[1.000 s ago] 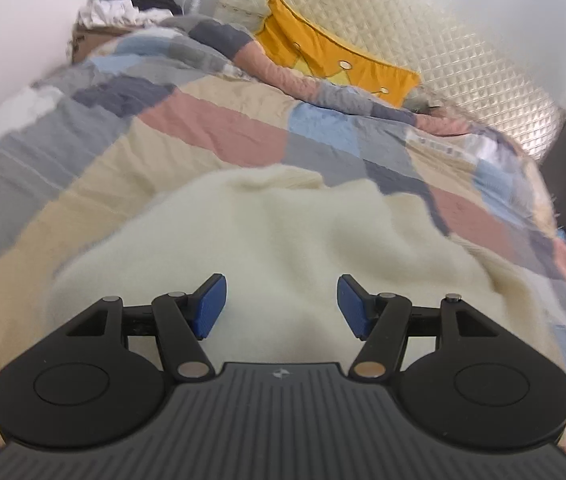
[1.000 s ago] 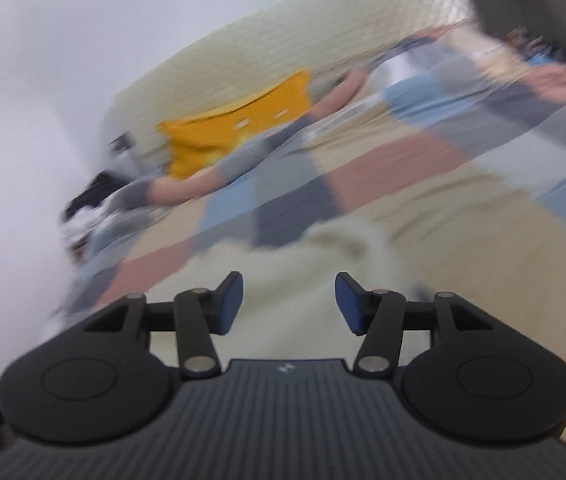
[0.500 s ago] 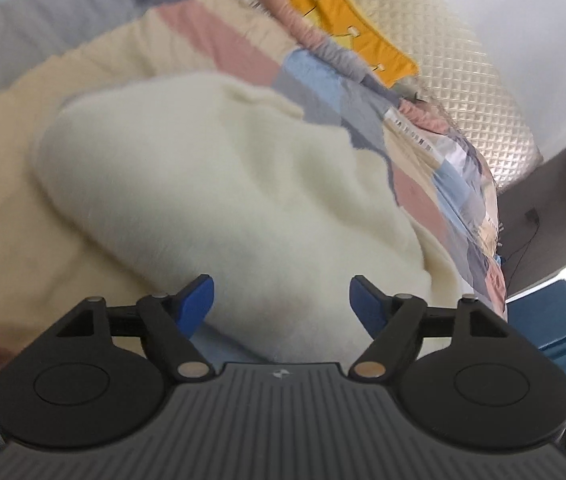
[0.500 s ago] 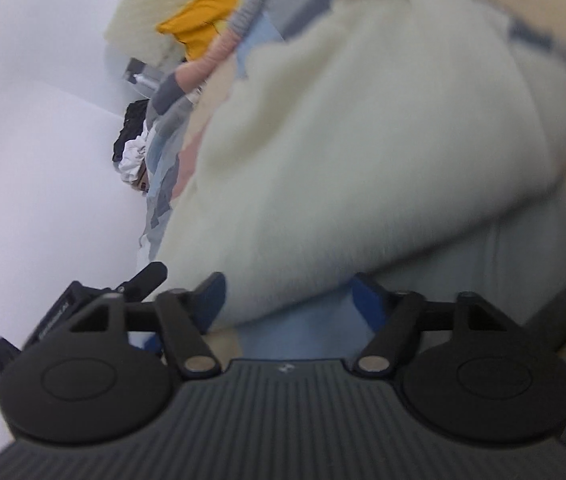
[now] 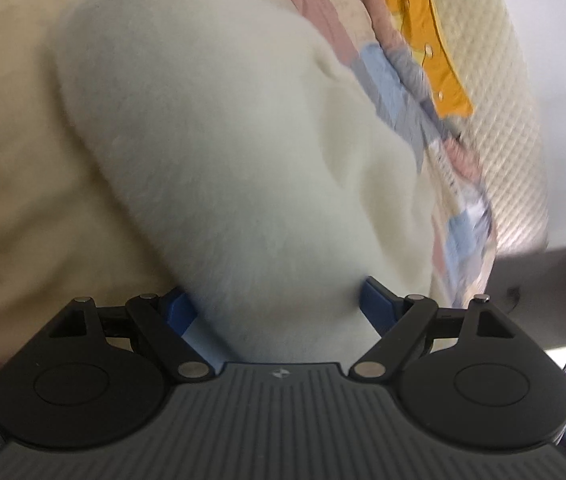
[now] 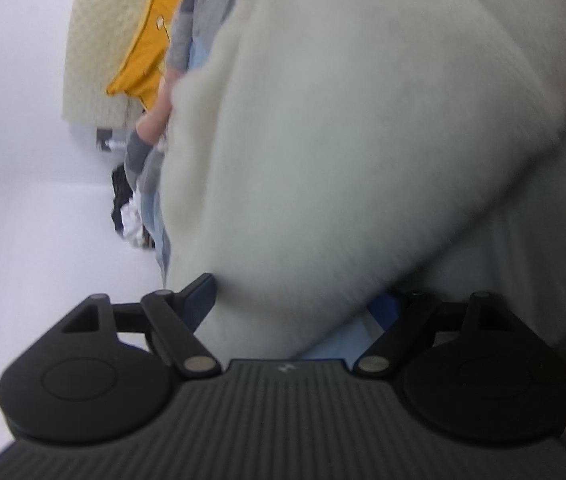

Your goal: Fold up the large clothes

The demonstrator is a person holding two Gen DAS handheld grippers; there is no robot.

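A fluffy cream garment (image 5: 243,140) lies bunched on a patchwork quilt (image 5: 11,160) on a bed. My left gripper (image 5: 279,304) is low against the garment's near edge, and its jaws are opening. The thick edge sits between the blue pads (image 5: 181,312), with a strip of quilt showing beside the left pad. In the right wrist view the same garment (image 6: 363,120) fills the picture. My right gripper (image 6: 291,300) straddles its near edge, jaws opening, and the pads (image 6: 199,300) are not squeezing the fabric. Both views are tilted and blurred.
A yellow pillow (image 5: 435,40) leans on the quilted cream headboard (image 5: 515,120) at the far end of the bed. A pile of dark and white clothes (image 6: 127,216) sits by the white wall (image 6: 23,160) beyond the quilt.
Both grippers have dropped down to the cream garment and rolled, so the views tilt. Their jaws have widened, and the garment's edge now lies between each pair of pads.
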